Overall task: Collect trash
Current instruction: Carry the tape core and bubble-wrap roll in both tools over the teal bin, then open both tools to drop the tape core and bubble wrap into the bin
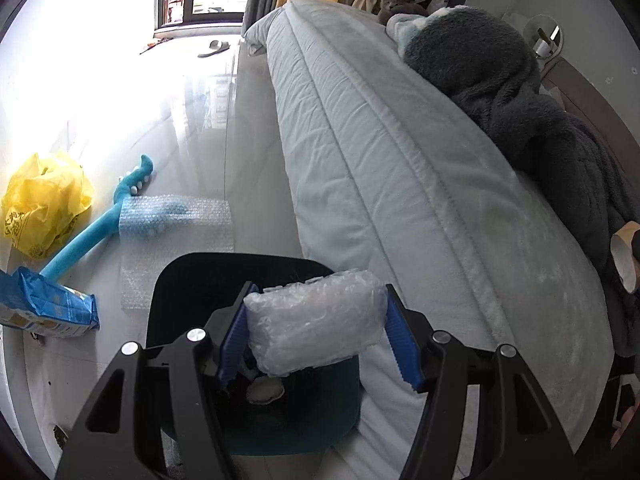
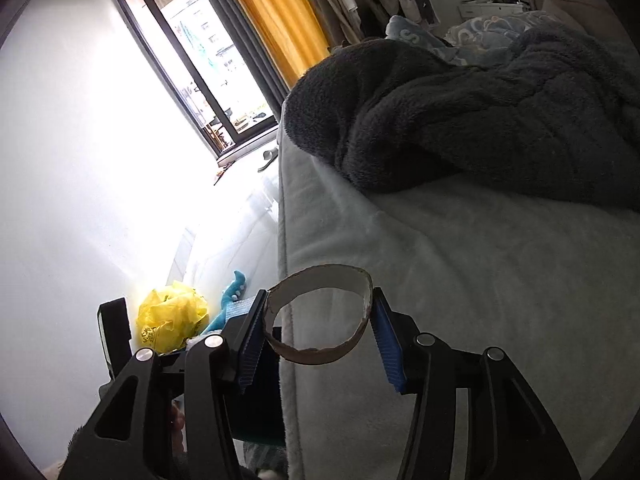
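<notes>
My left gripper point(image 1: 316, 322) is pinching a bubble-wrap wad point(image 1: 314, 320) with the bin point(image 1: 192, 280) right under it at 6 o'clock, so left's nearer; right gripper point(image 2: 318, 334) clamps a cardboard ring point(image 2: 320, 314) over the bed point(image 2: 480, 280).

The pale glossy floor point(image 1: 208, 128) carries a yellow bag point(image 1: 44, 204), a blue toy guitar point(image 1: 100, 220) partly under a bubble-wrap sheet point(image 1: 176, 236), a blue packet point(image 1: 48, 308), a dark bin point(image 1: 192, 280) and a slipper point(image 1: 214, 49) near the window. The bed point(image 1: 380, 168) beside them bears a dark fleece blanket point(image 1: 500, 92).
</notes>
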